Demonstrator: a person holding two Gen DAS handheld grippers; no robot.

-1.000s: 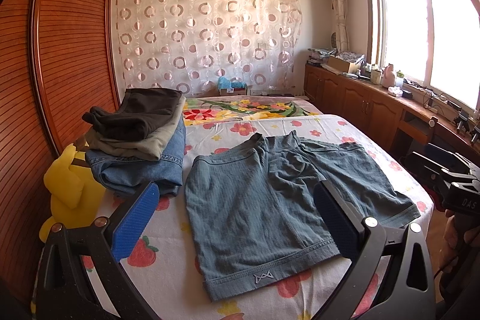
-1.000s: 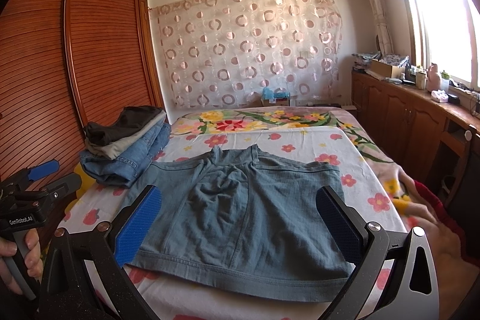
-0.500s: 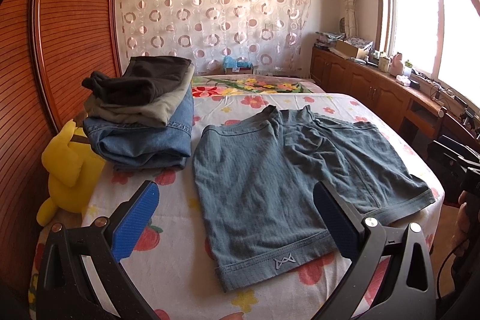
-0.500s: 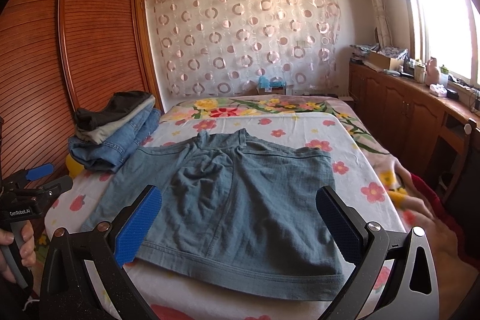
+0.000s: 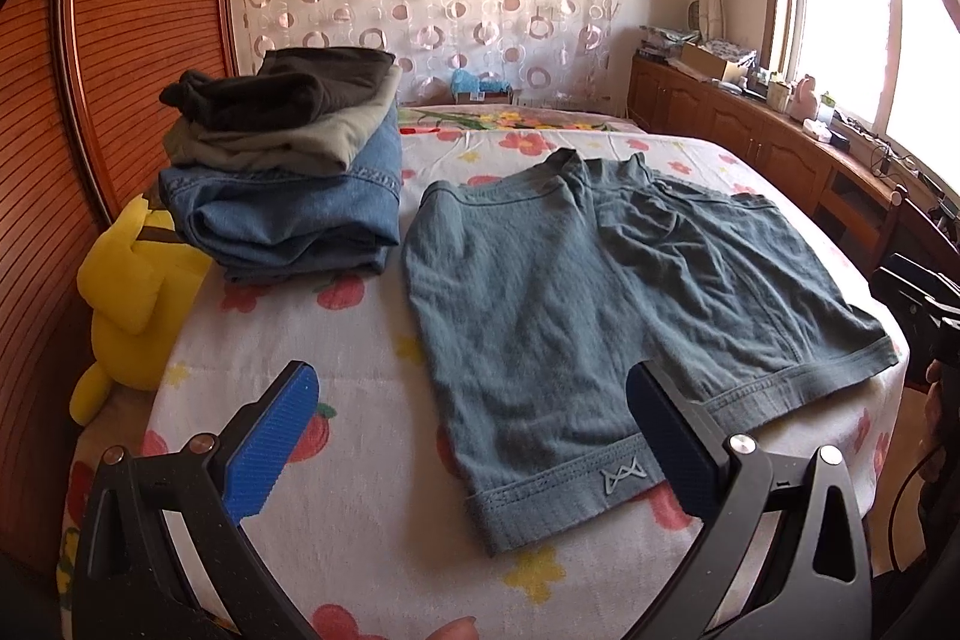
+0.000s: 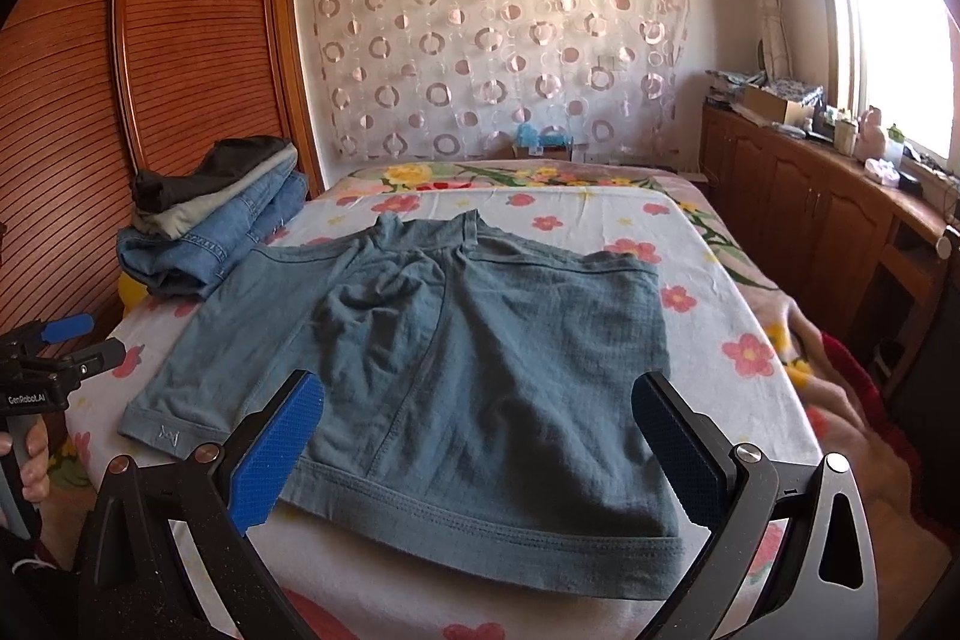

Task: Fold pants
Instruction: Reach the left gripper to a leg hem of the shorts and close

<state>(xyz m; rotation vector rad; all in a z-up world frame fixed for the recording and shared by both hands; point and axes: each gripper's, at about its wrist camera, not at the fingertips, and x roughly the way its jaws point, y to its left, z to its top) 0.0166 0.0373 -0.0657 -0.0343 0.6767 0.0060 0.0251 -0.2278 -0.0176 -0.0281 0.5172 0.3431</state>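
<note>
— On the flowered bedsheet [image 5: 360,340], where do the pants lie?

— The grey-blue shorts [image 5: 576,304] are spread flat, waistband toward the curtain, both hems at the near edge of the bed, just beside a stack of folded clothes [image 5: 288,172].

— What has changed in the last second?

— Both cameras have come lower and closer. The left gripper [image 5: 474,436] now frames the nearer leg hem, its right pad over the cloth; the right gripper [image 6: 477,445] hangs over the other leg's hem. My reading is that the approach is nearly done and the first grasp is next; no fold is made yet.

— And the tools?

— Each has its blue pads spread wide with nothing between them.

— Any writing?

— A small stitched zigzag emblem [image 5: 624,475] sits on the hem, with no letters I can read. In the right wrist view, the left tool's handle reads "GenRobot.AI" [image 6: 27,398]. A yellow plush toy [image 5: 129,298] leans by the wardrobe.
</note>
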